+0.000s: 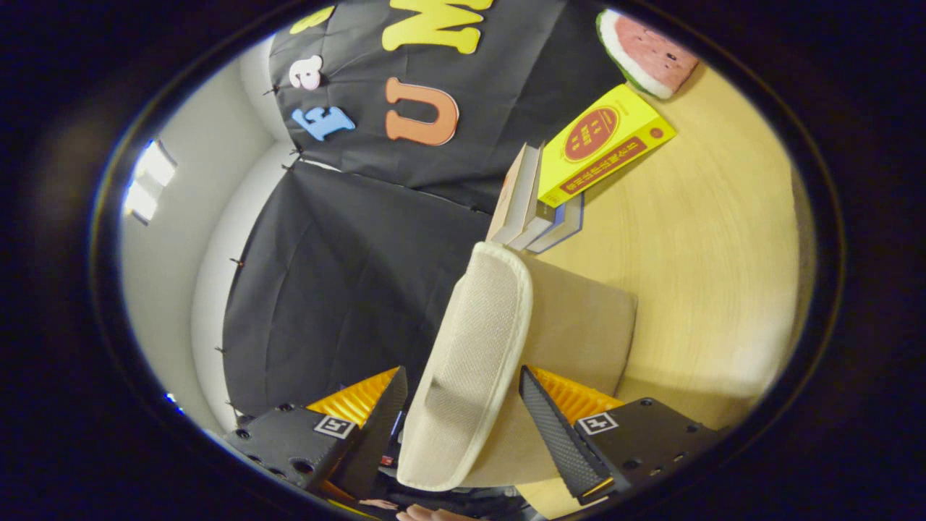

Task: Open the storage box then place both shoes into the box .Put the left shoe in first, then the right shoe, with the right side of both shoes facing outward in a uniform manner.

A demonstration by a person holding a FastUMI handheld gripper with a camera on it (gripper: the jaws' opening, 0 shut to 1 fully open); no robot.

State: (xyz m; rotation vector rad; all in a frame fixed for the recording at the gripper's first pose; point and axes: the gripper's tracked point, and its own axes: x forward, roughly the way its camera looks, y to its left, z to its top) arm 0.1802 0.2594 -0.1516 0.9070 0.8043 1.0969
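Tongs (pixel 463 412) are rolled sideways, so the counter (pixel 709 239) runs up the right of the gripper view and the black booth cloth (pixel 340 289) fills the left. Between the two fingers (pixel 383 420) sits a beige slipper-type shoe (pixel 470 362), held off the counter with its mesh top edge and pale piped rim turned toward the cloth and its flat tan side toward the counter. The finger on the cloth side lies right against the mesh top; the other finger lies against the tan side (contact looks real on both, though the exact touch lines are partly hidden by the shoe itself). So the tongs are pinching the shoe, not spread wide and not pressed together on nothing.

The shoe reaches well ahead of the fingertips, and its far end stops just short of a stack of books (pixel 535 210) standing against the cloth. A yellow book (pixel 600 145) with a red round mark rests on that stack, tilted. Beyond it, near the counter's far edge, lies a watermelon-slice piece (pixel 647 54), red with a green and white rind.

White wall (pixel 173 289) with a bright window patch (pixel 148 181) shows past the cloth. A bit of a hand (pixel 427 514) peeks in behind the tongs. Which shoe of the pair this is, can't tell.
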